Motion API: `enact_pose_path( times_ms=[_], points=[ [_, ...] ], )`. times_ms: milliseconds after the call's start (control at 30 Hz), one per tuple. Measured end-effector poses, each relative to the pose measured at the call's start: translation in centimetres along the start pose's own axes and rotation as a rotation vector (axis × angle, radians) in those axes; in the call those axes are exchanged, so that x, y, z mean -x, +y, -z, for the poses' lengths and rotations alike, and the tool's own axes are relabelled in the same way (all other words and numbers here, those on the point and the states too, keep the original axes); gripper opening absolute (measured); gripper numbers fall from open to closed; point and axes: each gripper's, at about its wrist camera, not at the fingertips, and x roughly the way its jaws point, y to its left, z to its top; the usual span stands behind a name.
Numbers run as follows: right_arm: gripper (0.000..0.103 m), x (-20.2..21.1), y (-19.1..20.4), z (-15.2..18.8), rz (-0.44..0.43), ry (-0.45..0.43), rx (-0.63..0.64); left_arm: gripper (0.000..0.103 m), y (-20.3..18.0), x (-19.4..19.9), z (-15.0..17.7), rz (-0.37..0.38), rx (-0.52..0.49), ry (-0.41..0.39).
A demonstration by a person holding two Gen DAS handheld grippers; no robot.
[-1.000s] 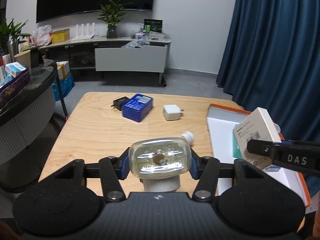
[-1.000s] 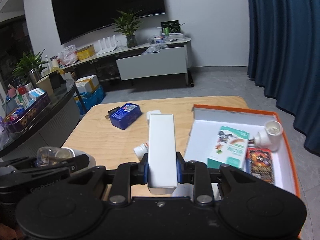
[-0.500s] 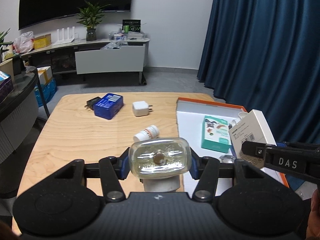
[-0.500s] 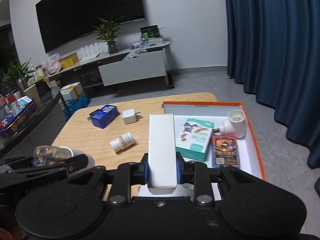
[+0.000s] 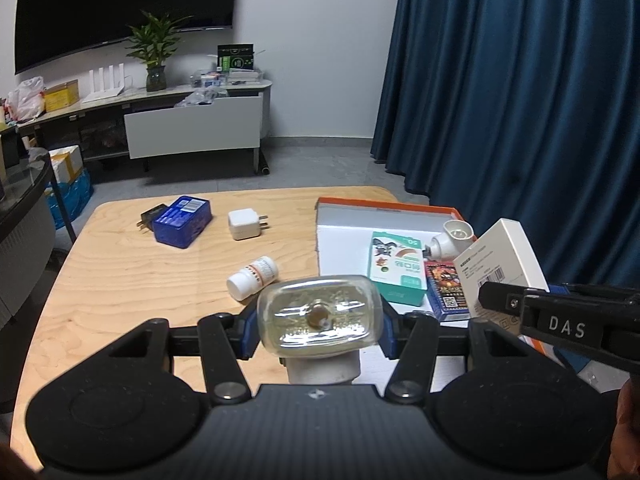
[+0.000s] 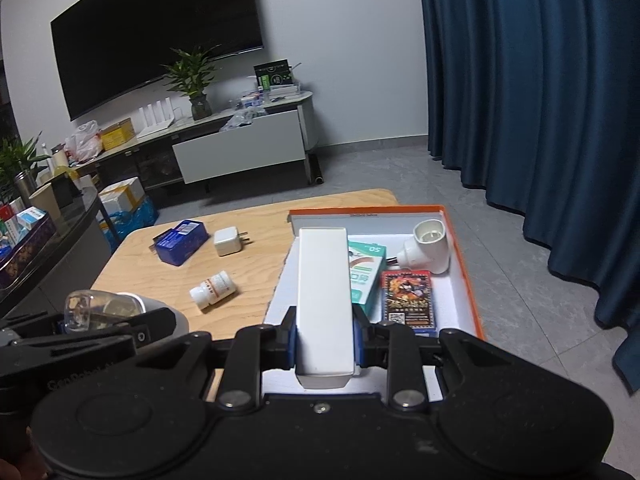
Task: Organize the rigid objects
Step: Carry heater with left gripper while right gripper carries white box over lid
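Beyond the wooden table [image 6: 256, 258], we hold the right gripper [image 6: 324, 338] clamping the white box [image 6: 324, 296] lengthwise above the orange tray [image 6: 464, 276]; the left gripper [image 5: 318, 322] (farther from the tray) grips the glass jar [image 5: 318, 314].

Matte black hand-held gripper [image 5: 318, 316] bodies, blue finger pads [image 5: 249, 330], silver screws, white "DAS" lettering.

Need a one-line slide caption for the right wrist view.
Right gripper holds a white box over the orange-rimmed tray; pill bottle lies on the table.
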Motion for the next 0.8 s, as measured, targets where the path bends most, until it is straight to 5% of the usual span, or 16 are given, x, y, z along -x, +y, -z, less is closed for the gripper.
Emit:
enact_pose_path(
  times_ms=[800],
  points=[
    [0.032, -0.7, -1.4, -0.5, 0.045, -0.012, -0.018, 0.055, -1.7, -1.5, -1.1, 0.039, -0.024, -0.003]
  ],
)
